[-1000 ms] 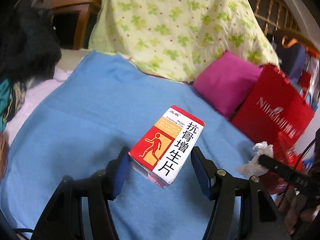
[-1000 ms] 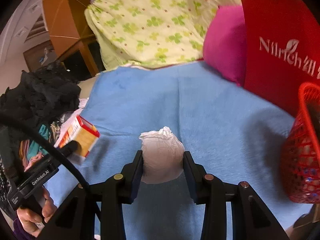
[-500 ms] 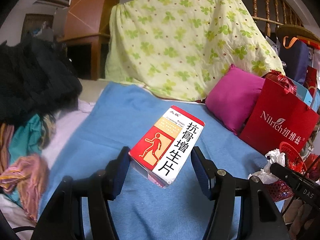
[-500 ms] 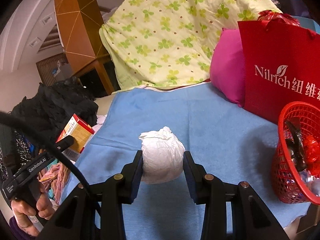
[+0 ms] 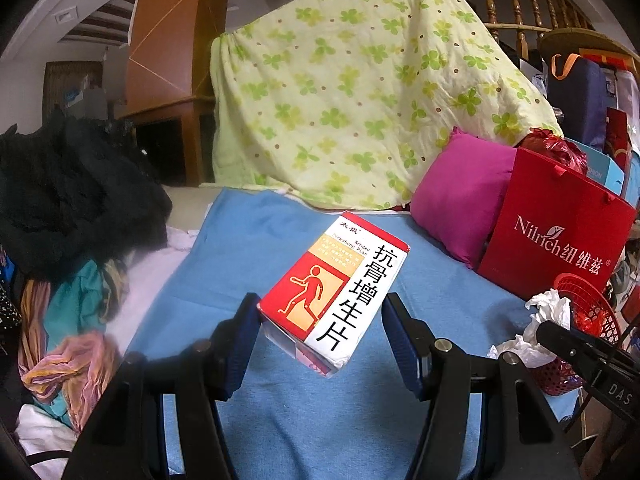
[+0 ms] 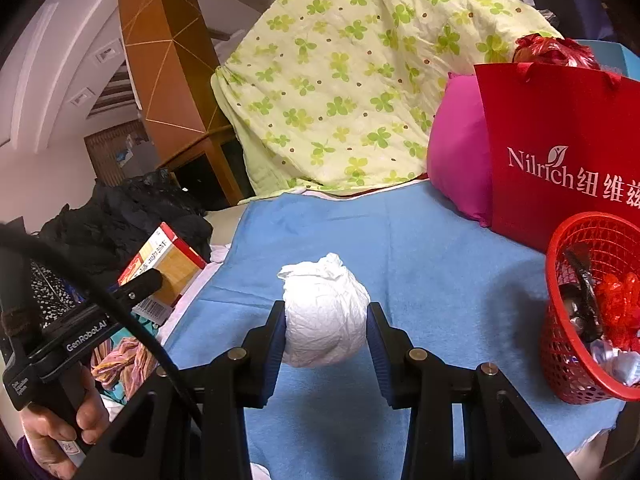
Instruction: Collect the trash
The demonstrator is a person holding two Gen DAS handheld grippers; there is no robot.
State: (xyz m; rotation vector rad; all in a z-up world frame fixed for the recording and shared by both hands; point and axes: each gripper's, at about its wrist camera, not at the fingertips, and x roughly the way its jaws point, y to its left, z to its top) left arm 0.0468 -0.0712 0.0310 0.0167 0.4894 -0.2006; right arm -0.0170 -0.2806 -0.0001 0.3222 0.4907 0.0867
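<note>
Medicine box (image 5: 335, 292), red and white: left wrist view, clamped between the left gripper (image 5: 320, 338) fingers, held above the blue blanket (image 5: 248, 248). Red basket (image 5: 588, 308) at right edge. Right wrist view: crumpled tissue ball (image 6: 325, 312) clamped in the right gripper (image 6: 326, 344), above the blanket, left of the basket, which holds wrappers.

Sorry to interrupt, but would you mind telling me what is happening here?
A person is collecting trash from a blue blanket with a handheld tool in each hand. The left tool grips a red-and-white cardboard medicine box, held off the blanket. The right tool clamps a crumpled white paper ball. A red mesh plastic basket to the right already holds wrappers.
</note>
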